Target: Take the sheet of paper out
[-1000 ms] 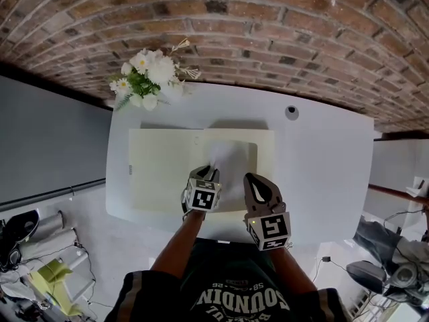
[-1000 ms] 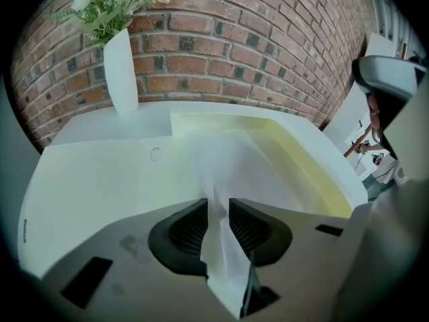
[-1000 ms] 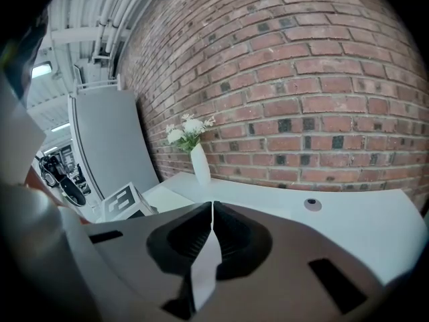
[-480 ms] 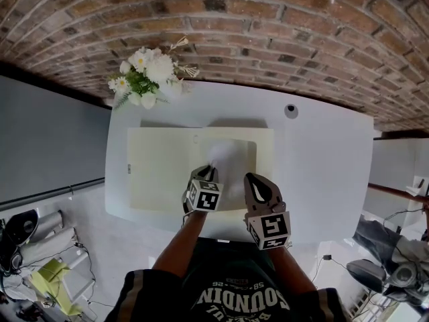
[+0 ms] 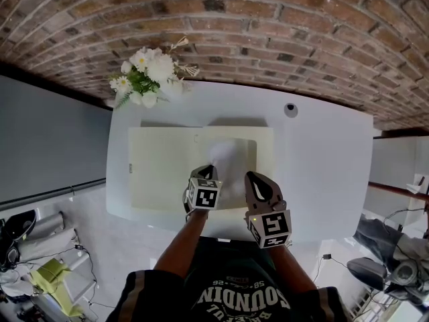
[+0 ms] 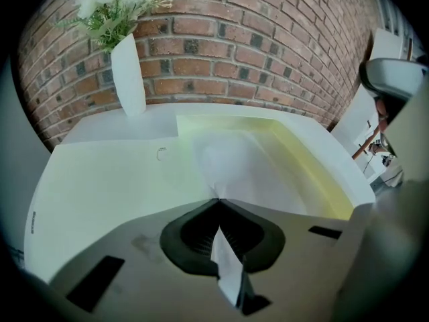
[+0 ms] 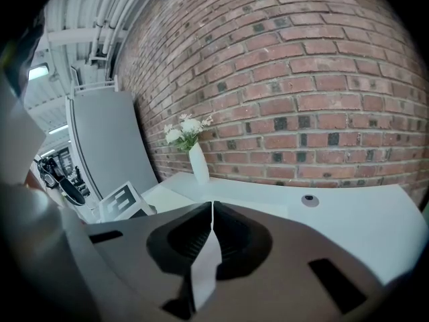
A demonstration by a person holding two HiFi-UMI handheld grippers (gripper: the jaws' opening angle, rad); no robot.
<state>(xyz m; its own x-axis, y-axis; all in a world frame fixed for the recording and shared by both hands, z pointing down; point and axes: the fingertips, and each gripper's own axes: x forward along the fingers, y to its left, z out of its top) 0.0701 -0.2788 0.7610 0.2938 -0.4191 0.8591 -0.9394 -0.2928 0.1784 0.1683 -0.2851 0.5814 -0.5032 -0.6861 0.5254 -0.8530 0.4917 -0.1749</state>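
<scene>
left tongs (image 6: pixel 218 202): pinching thin white paper sheet (image 6: pixel 249 172) in pale-yellow open folder (image 5: pixel 161 170) | right tongs (image 7: pixel 212 206): pressed together, empty, 4 o'clock of left tongs

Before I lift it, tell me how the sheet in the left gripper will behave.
Probably floppy: the sheet of paper tents up to the shut left gripper while its far part lies flat in the folder. Likely light and thin, so a sharp tug could tear it at the pinch.
</scene>
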